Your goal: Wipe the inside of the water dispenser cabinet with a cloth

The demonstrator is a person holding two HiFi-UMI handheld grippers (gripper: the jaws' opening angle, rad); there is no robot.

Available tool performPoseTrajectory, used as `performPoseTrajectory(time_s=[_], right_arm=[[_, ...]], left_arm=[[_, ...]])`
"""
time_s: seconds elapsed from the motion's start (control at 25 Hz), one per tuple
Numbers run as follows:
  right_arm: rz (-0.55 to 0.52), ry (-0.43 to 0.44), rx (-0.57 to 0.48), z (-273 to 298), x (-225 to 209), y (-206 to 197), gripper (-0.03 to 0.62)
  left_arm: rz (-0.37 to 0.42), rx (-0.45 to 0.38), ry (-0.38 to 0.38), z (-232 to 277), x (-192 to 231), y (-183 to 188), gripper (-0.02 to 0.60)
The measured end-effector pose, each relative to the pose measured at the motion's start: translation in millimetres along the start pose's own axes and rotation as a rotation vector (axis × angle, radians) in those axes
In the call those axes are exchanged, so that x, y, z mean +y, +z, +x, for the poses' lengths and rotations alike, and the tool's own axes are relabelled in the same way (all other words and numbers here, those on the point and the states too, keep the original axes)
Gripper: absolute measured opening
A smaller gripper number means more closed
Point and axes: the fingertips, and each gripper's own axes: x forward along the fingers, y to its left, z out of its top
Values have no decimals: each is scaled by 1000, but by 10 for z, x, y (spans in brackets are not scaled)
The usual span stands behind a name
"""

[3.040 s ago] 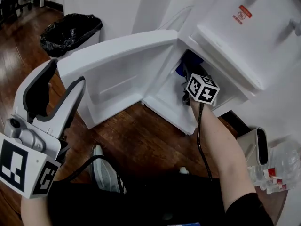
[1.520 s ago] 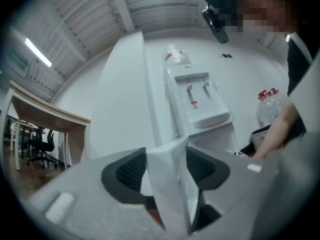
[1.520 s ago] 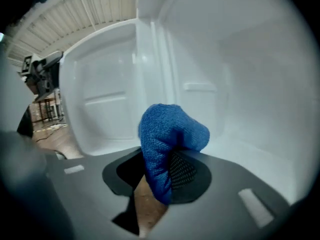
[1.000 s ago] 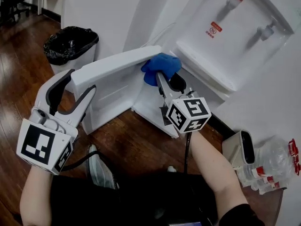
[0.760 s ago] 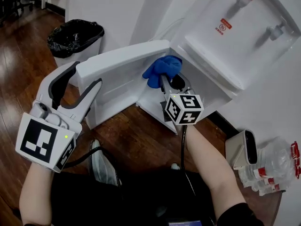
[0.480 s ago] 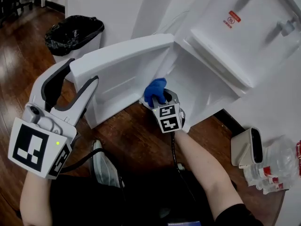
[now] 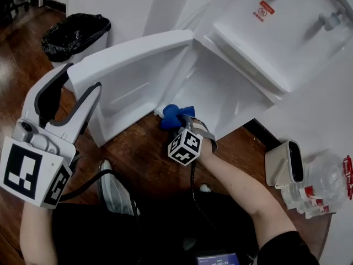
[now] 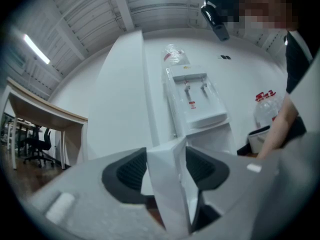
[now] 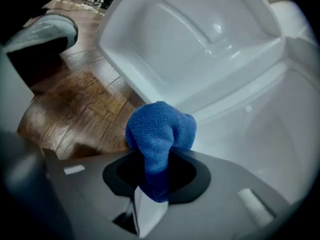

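Observation:
The white water dispenser [image 7: 265, 37] has its lower cabinet [image 7: 220, 93] open, the door [image 7: 138, 76] swung out to the left. My left gripper [image 7: 77, 84] clasps the door's outer edge [image 8: 167, 194], which stands between its pads. My right gripper [image 7: 177, 121] points down at the cabinet's bottom front lip, close to the hinge side. A bunched blue cloth [image 7: 172, 115] sticks out between its jaws, which are closing on it. In the right gripper view the cloth [image 9: 160, 134] hangs just over the white lip, with the door's inner face [image 9: 200, 39] behind it.
A bin lined with a black bag [image 7: 74, 32] stands by the wall at the back left. Water bottles [image 7: 325, 192] and a beige box [image 7: 284, 164] sit at the right. A shoe [image 7: 113, 189] rests on the wooden floor [image 7: 149, 164] below the door.
My right gripper came down with the cloth from the door's top edge to the cabinet's bottom front lip and rolled over. The left gripper stayed on the door.

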Motion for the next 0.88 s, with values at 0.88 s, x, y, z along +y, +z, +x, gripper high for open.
performPoseTrajectory(time_s=[0.88], right_arm=[[814, -283, -318, -2499, -1778, -1254, 110]], left_arm=[[14, 75, 9, -37, -58, -155, 239]])
